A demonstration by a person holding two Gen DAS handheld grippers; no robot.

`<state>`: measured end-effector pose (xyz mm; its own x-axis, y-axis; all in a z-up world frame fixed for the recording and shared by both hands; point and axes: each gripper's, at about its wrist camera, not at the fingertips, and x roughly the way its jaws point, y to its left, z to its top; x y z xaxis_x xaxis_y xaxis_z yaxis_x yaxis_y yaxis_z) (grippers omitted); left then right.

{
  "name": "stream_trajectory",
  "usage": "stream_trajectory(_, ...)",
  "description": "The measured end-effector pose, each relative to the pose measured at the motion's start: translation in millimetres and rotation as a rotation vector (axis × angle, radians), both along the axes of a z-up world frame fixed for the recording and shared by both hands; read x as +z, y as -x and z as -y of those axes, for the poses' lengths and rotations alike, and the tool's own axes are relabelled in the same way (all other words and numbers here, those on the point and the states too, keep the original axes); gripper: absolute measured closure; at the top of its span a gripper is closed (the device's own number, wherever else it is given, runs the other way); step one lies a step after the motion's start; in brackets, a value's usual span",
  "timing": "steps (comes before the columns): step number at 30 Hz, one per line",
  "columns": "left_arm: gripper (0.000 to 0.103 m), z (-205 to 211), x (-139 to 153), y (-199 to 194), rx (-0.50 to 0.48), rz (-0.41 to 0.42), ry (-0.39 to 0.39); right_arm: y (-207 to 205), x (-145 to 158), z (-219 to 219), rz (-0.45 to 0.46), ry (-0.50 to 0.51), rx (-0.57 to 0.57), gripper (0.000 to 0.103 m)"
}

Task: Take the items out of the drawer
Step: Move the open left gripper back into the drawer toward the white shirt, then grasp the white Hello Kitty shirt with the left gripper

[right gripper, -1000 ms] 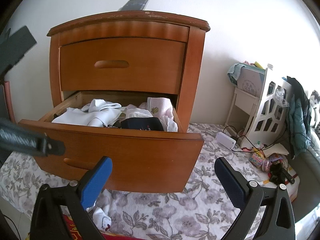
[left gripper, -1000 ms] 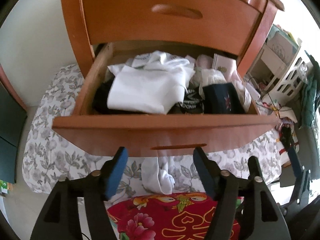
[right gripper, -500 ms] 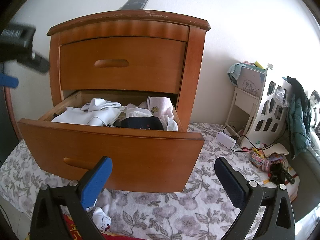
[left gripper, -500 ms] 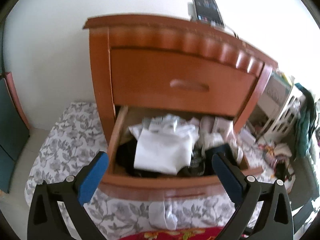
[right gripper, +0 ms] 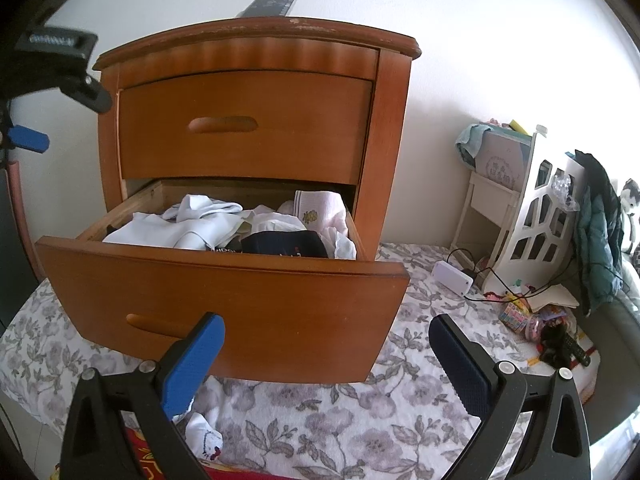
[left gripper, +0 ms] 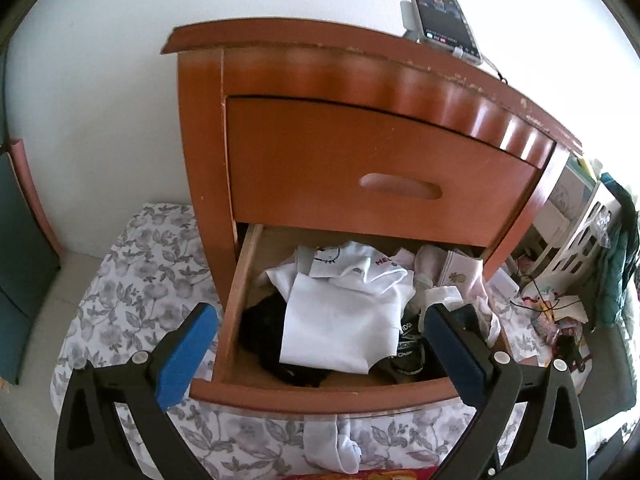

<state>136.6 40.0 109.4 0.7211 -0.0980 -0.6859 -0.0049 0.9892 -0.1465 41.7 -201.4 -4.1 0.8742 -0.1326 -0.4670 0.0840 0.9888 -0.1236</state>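
- Left wrist view: the left claw (left gripper: 318, 350) hangs above the pulled-out lower drawer (left gripper: 320, 394) of a wooden nightstand (left gripper: 360, 92), its blue pads spread wide apart and gripping nothing.
- The drawer is full of clothes: a folded white garment (left gripper: 336, 328) lies on top in the middle, a black garment (left gripper: 266, 332) sits at the drawer's left side, and a pale pink cloth (left gripper: 460, 276) lies toward the back right.
- The upper drawer (left gripper: 376, 176) is closed. A phone (left gripper: 442, 16) stands tilted on the nightstand's top near the wall.
- Below the drawer front, a small white piece of clothing (left gripper: 334, 444) lies on the flowered sheet (left gripper: 132, 276).
- Right wrist view: the right claw (right gripper: 326, 364) is held in front of the drawer (right gripper: 224, 304) and to its right, pads wide apart and empty, over the flowered sheet (right gripper: 320, 420).
- From here the white garment (right gripper: 160, 232) and a dark navy item (right gripper: 284, 244) rise above the drawer's front edge, with the pink cloth (right gripper: 320, 208) behind them.
- The other gripper's dark frame shows at the upper left edge.
- To the right, a white rack (right gripper: 536, 208) stands near the wall with a teal jacket (right gripper: 598, 232) hung on it, and a white box with cables (right gripper: 452, 278) lies on the sheet.
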Motion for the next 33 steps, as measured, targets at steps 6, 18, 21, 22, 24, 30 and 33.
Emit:
stream_trajectory(6, 0.000, 16, -5, -24, -0.031, -0.008, -0.079, -1, 1, 3, -0.009, -0.019, -0.002, 0.000)
stream_trajectory(18, 0.000, 49, -27, -71, -0.093, -0.188, -0.161, -6, 0, 7, -0.039, -0.040, -0.002, 0.000)
stream_trajectory(21, 0.000, 56, -41, -81, -0.096, -0.237, -0.174, -8, -1, 8, -0.054, -0.049, -0.004, 0.000)
stream_trajectory(22, 0.000, 57, -46, -85, -0.097, -0.255, -0.166, -9, -1, 9, -0.057, -0.052, -0.004, 0.000)
stream_trajectory(24, 0.000, 57, -53, -94, -0.084, -0.283, -0.144, -9, -2, 10, -0.060, -0.058, -0.006, 0.000)
stream_trajectory(30, 0.001, 56, -64, -122, -0.031, -0.296, -0.093, -10, -2, 12, -0.067, -0.068, -0.004, 0.000)
stream_trajectory(33, 0.003, 56, -68, -133, -0.019, -0.305, -0.055, -11, -3, 12, -0.073, -0.073, -0.003, 0.000)
